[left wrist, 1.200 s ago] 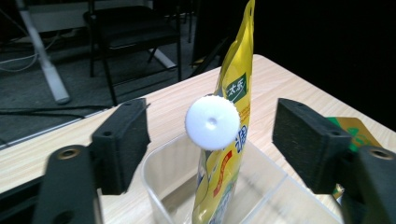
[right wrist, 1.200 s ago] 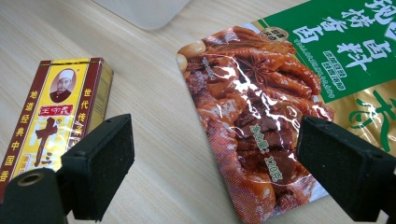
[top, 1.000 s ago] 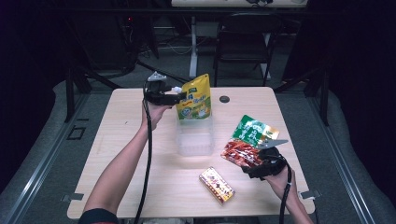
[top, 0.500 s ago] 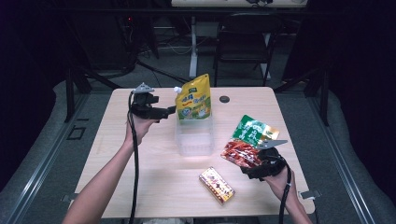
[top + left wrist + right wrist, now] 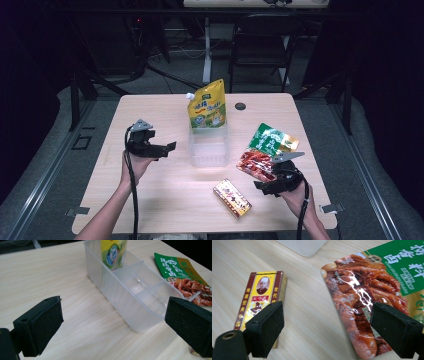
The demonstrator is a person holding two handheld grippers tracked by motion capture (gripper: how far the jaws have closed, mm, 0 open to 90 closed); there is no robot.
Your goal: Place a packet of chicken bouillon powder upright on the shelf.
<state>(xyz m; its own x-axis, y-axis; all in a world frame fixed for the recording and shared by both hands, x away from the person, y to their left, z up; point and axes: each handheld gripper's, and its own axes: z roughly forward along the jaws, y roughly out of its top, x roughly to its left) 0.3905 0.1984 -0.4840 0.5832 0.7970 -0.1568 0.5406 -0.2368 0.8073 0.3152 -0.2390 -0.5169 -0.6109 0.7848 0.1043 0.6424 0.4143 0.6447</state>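
Observation:
A yellow spouted pouch [image 5: 206, 105] stands upright in the far end of a clear plastic bin [image 5: 209, 150]; the left gripper view shows the pouch [image 5: 113, 252] and the bin [image 5: 130, 297] too. My left gripper [image 5: 167, 148] [image 5: 113, 317] hovers left of the bin with its jaws pointing at it. The jaws have just been opening and stand open with nothing between them. My right gripper [image 5: 265, 187] [image 5: 329, 327] is open low over the table, between a red and yellow box [image 5: 259, 302] [image 5: 231, 198] and a green and red snack pack [image 5: 372, 292] [image 5: 267, 150].
The near compartment of the bin is bare behind a divider. A small black round disc [image 5: 240, 106] lies on the wooden table [image 5: 150, 200] at the back. Chairs and cables stand in the dark beyond the far edge.
My left gripper has let go of the yellow pouch, opened, and moved left, toward the person and down. The pouch stays standing in the bin. The right hand has kept still.

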